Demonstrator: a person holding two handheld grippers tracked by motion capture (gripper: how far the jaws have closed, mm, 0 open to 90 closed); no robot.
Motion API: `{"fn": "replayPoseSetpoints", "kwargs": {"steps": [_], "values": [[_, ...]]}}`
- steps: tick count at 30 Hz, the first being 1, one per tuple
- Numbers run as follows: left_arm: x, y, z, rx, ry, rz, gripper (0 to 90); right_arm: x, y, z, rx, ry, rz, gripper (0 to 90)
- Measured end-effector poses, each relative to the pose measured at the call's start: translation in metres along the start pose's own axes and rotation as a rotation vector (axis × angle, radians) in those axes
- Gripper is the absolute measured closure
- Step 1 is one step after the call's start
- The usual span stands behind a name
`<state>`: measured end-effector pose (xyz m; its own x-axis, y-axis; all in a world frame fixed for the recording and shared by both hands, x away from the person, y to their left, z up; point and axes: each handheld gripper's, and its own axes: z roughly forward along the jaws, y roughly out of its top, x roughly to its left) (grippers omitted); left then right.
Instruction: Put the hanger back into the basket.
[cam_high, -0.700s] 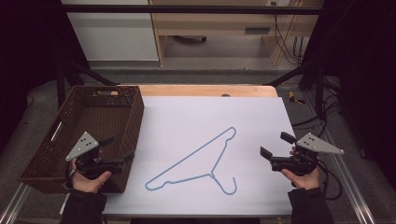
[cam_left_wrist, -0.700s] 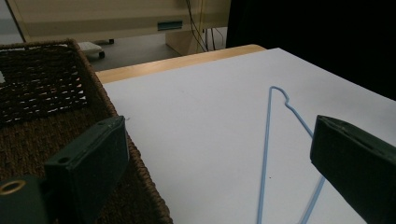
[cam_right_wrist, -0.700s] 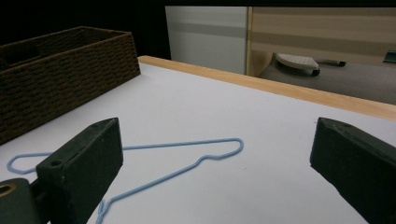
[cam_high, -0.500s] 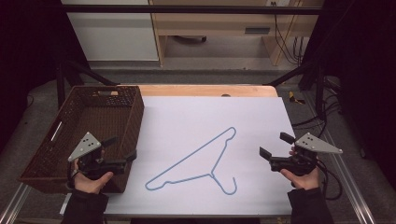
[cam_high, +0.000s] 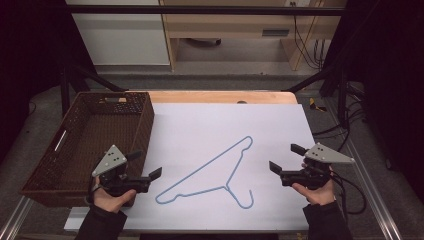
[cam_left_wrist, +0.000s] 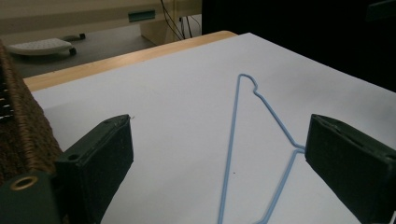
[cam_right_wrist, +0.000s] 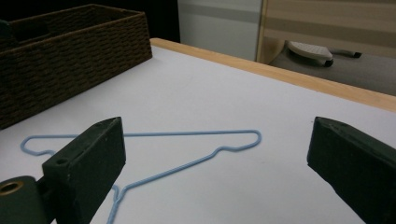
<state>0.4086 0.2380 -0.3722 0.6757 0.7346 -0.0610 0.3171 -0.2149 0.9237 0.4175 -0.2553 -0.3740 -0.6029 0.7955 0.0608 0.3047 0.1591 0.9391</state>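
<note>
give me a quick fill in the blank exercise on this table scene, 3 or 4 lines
1. The thin wire hanger lying on the white table is coloured ____.
2. The brown wicker basket stands at the table's ____ side in the high view.
3. Both the left tool and the right tool have their jaws ____.
4. The basket holds ____.

Missing words: blue; left; open; nothing

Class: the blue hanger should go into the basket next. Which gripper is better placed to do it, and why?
Probably the left gripper: open, it sits beside the basket and near the blue hanger. The right gripper is across the table.
</note>
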Motion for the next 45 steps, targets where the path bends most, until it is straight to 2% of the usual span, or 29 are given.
{"fn": "replayPoseSetpoints", "kwargs": {"steps": [7,10,13,16,18,26,28,31,35,36,39,40,45], "values": [[-0.007,-0.004,0.009,0.021,-0.017,0.002,8.4,0.01,0.0,0.009,0.039,0.019,-0.035,6.4],[-0.01,-0.006,0.014,0.037,-0.027,0.006,8.8,0.02,-0.001,0.018,0.07,0.051,-0.055,6.9],[-0.014,-0.01,0.021,0.064,-0.045,0.011,9.3,0.027,-0.002,0.024,0.094,0.082,-0.067,7.1],[-0.016,-0.012,0.025,0.079,-0.057,0.019,10.6,0.031,-0.004,0.029,0.113,0.099,-0.074,7.3],[-0.021,-0.013,0.032,0.108,-0.079,0.036,11.9,0.032,-0.004,0.03,0.121,0.102,-0.073,7.5],[-0.034,-0.016,0.048,0.186,-0.12,0.075,14.7,0.031,-0.006,0.032,0.13,0.102,-0.075,7.6],[-0.041,-0.016,0.057,0.231,-0.157,0.101,16.0,0.031,-0.006,0.032,0.125,0.095,-0.074,7.8],[-0.048,-0.015,0.066,0.274,-0.183,0.126,16.2,0.029,-0.005,0.03,0.123,0.084,-0.073,7.4],[-0.054,-0.014,0.075,0.31,-0.199,0.15,16.9,0.026,-0.005,0.027,0.109,0.082,-0.054,7.6],[-0.058,-0.013,0.081,0.325,-0.211,0.167,17.9,0.025,-0.006,0.027,0.116,0.076,-0.056,7.5],[-0.061,-0.013,0.088,0.342,-0.224,0.178,19.7,0.025,-0.007,0.026,0.114,0.069,-0.054,7.4],[-0.063,-0.013,0.095,0.365,-0.231,0.191,20.2,0.025,-0.007,0.026,0.115,0.067,-0.056,7.2],[-0.068,-0.014,0.112,0.428,-0.252,0.226,22.8,0.025,-0.008,0.025,0.116,0.06,-0.063,7.8]]}}
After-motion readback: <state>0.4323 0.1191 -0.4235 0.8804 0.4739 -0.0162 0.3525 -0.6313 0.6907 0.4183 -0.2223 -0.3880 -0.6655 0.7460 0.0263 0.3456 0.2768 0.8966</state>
